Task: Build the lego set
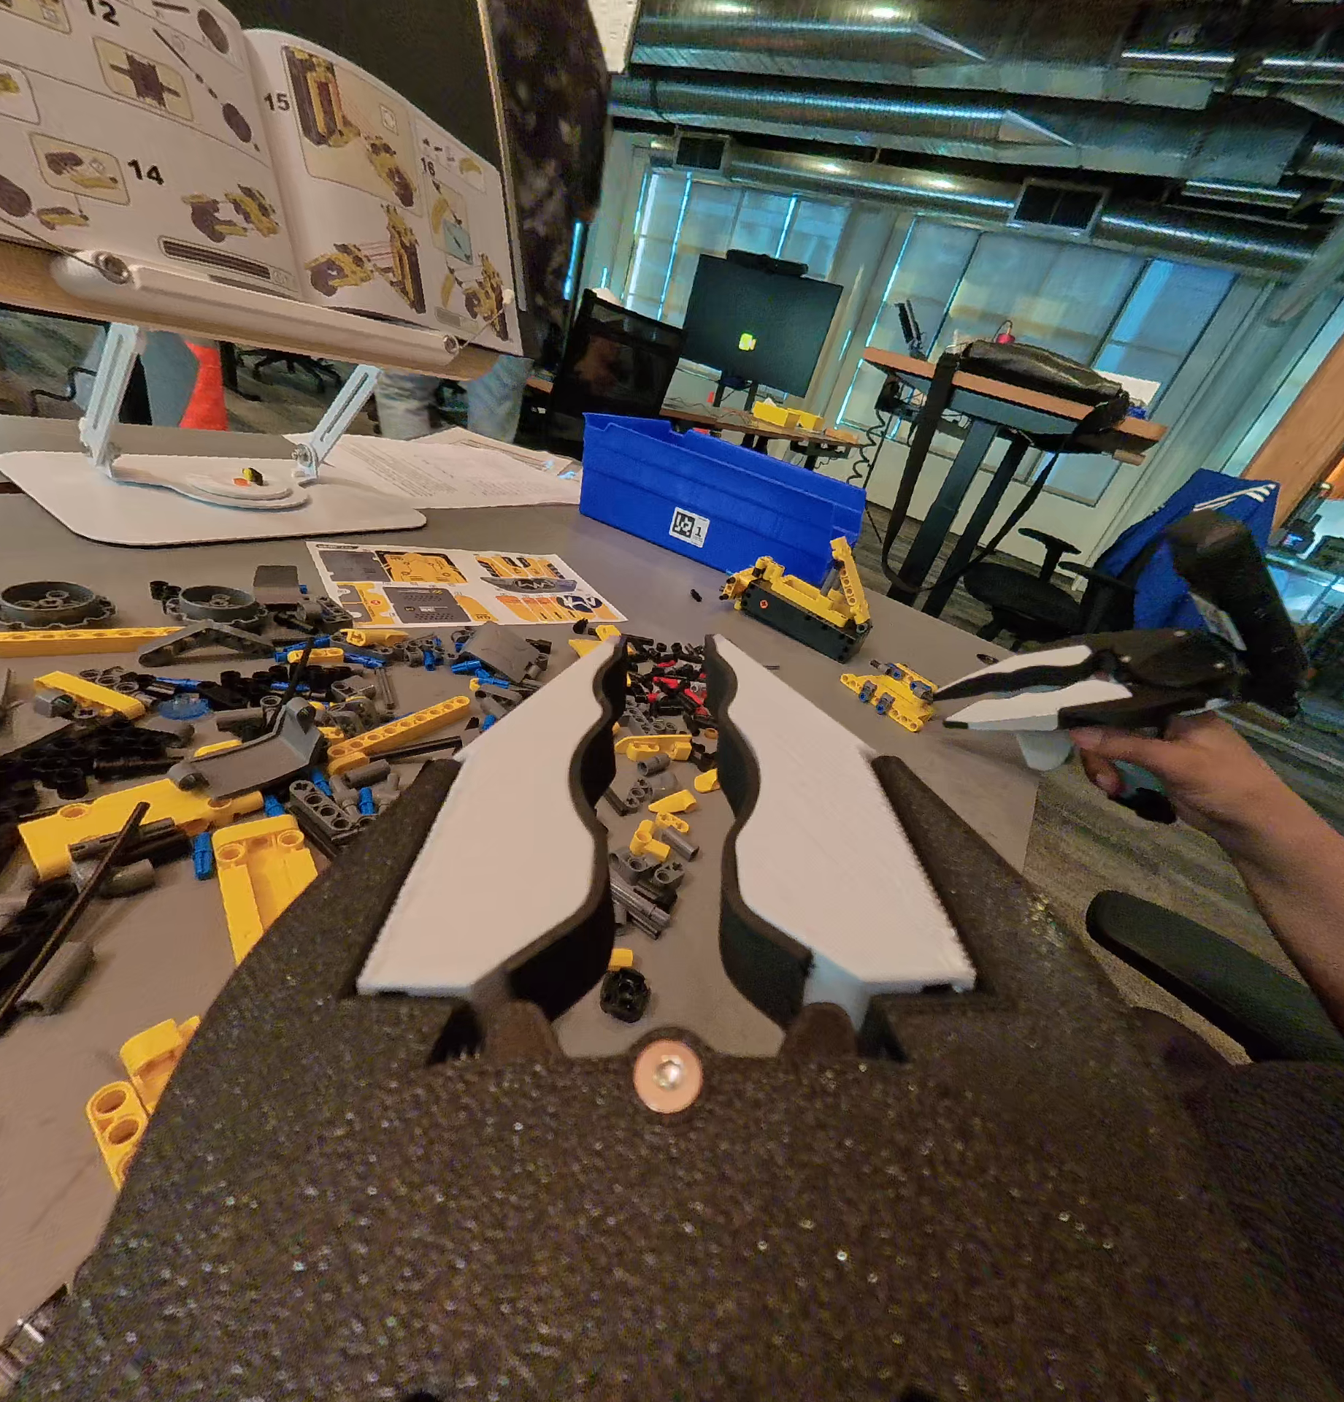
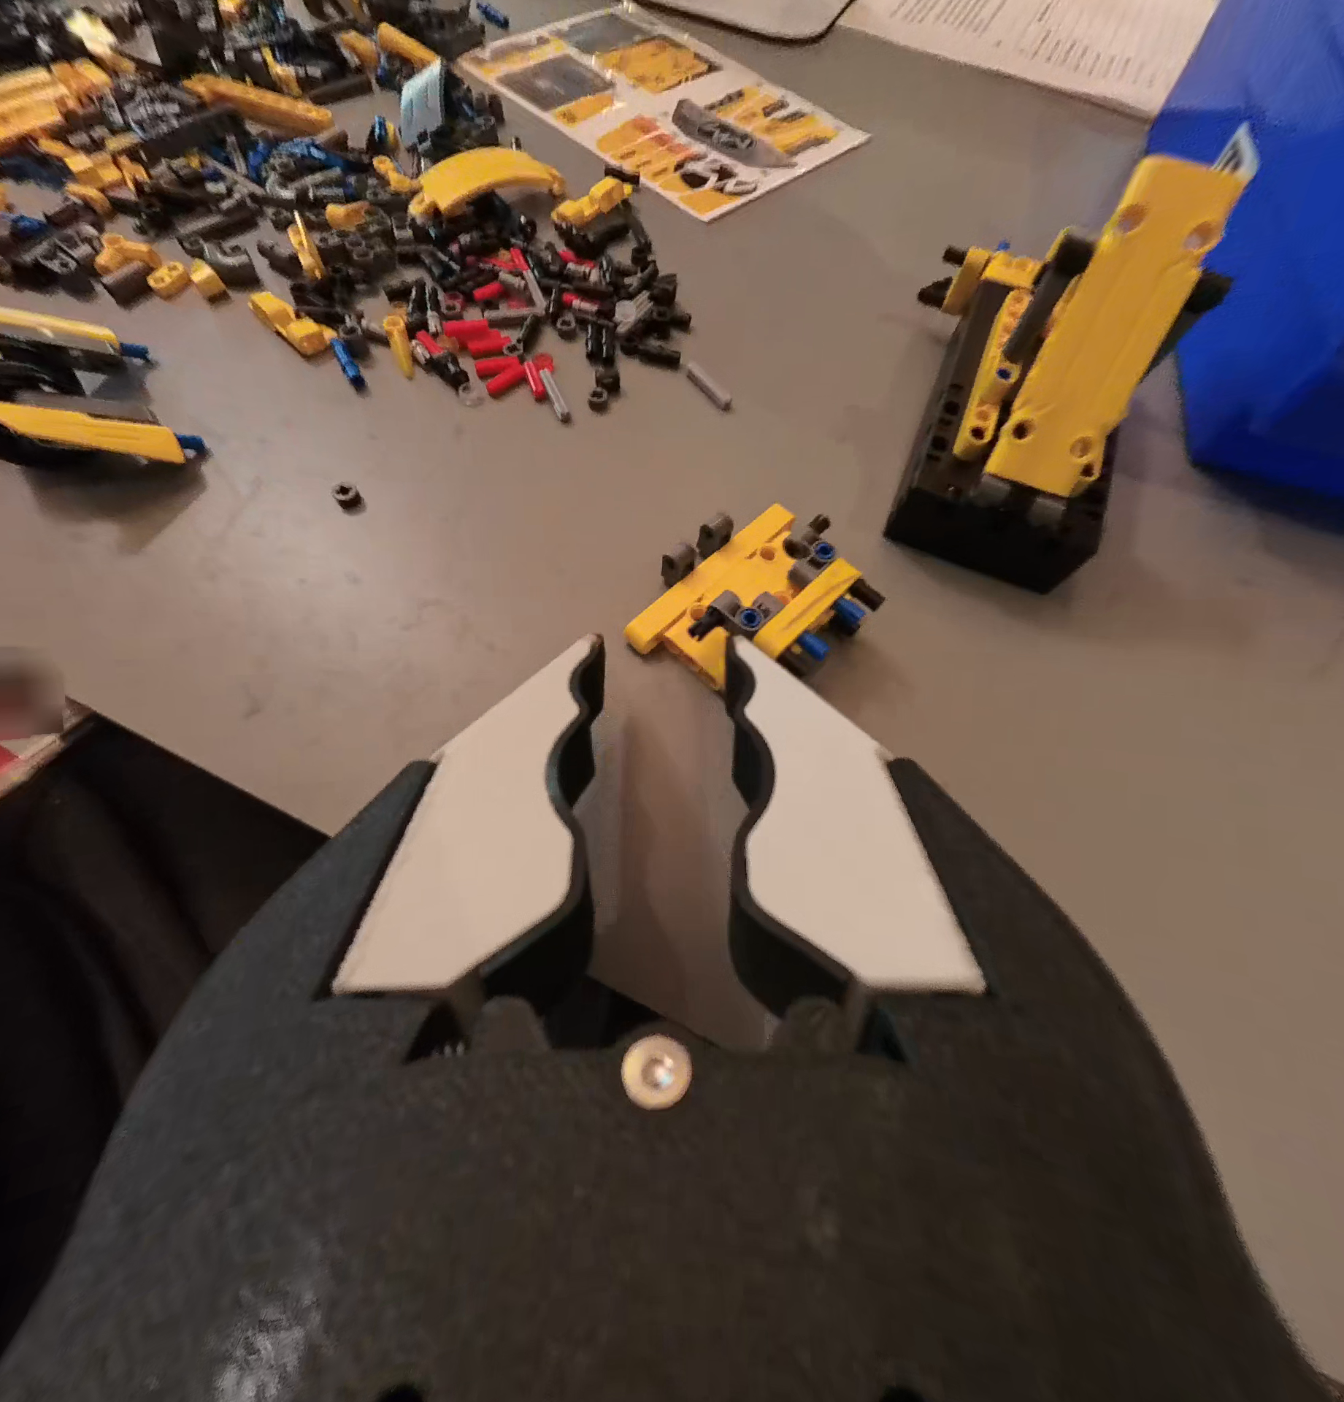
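Right claw [image 2: 665, 645] parted, empty — small yellow assembly [image 2: 759, 595] just beyond its tips

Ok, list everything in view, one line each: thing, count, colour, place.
loose building pieces: many, yellow, black, grey, blue, red; spread over the table's left
small assembly: one, yellow with blue pins; just past the right gripper's tips
larger assembly: one, yellow on black; beside the bin
bin: one, blue; far table edge
sticker sheet: one, yellow and grey; flat, mid-table
instruction booklet: one, open; on a white stand
table: one, grey
left gripper: fingers apart, above the loose pieces, empty
right gripper: fingers apart, empty
hand: one, on the right gripper's handle
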`<move>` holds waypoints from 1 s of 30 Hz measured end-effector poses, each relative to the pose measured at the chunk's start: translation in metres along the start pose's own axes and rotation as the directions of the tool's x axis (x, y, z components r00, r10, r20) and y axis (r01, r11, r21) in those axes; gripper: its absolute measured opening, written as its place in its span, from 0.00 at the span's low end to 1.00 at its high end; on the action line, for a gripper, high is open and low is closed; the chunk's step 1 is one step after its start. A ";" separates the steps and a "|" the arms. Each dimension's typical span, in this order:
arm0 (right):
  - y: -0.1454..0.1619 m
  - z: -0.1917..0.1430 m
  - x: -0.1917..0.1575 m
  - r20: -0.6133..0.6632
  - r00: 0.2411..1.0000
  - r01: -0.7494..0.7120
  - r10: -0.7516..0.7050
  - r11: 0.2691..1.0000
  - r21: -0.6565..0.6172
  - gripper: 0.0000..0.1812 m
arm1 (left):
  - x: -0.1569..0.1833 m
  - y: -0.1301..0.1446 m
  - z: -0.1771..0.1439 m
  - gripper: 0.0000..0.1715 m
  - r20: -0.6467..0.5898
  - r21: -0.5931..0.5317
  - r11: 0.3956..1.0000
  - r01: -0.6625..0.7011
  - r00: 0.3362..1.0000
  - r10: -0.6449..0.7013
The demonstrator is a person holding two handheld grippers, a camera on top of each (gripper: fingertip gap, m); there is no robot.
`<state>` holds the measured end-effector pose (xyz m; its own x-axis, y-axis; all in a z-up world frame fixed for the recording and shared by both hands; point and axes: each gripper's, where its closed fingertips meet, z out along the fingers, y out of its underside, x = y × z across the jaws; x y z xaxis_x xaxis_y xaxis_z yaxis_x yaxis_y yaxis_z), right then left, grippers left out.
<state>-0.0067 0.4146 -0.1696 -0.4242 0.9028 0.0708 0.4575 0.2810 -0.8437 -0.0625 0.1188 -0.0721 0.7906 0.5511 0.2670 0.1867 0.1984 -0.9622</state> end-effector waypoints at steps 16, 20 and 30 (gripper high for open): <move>0.000 0.012 0.027 -0.206 0.977 -0.051 0.047 0.999 -0.012 0.38 | -0.001 -0.001 -0.001 0.11 0.000 0.007 1.000 0.012 1.000 -0.012; 0.008 0.001 0.052 -0.255 0.961 -0.115 0.108 0.993 -0.013 0.38 | -0.001 -0.001 -0.001 0.11 -0.001 0.009 1.000 0.014 1.000 -0.014; 0.016 0.002 0.029 -0.104 0.977 -0.196 0.189 0.978 -0.071 0.38 | -0.002 -0.001 -0.001 0.11 0.000 0.009 1.000 0.025 1.000 -0.025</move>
<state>-0.0131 0.4446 -0.1825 -0.2469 0.9684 -0.0347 0.5858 0.1206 -0.8014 -0.0642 0.1164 -0.0716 0.7857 0.5456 0.2914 0.2013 0.2199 -0.9545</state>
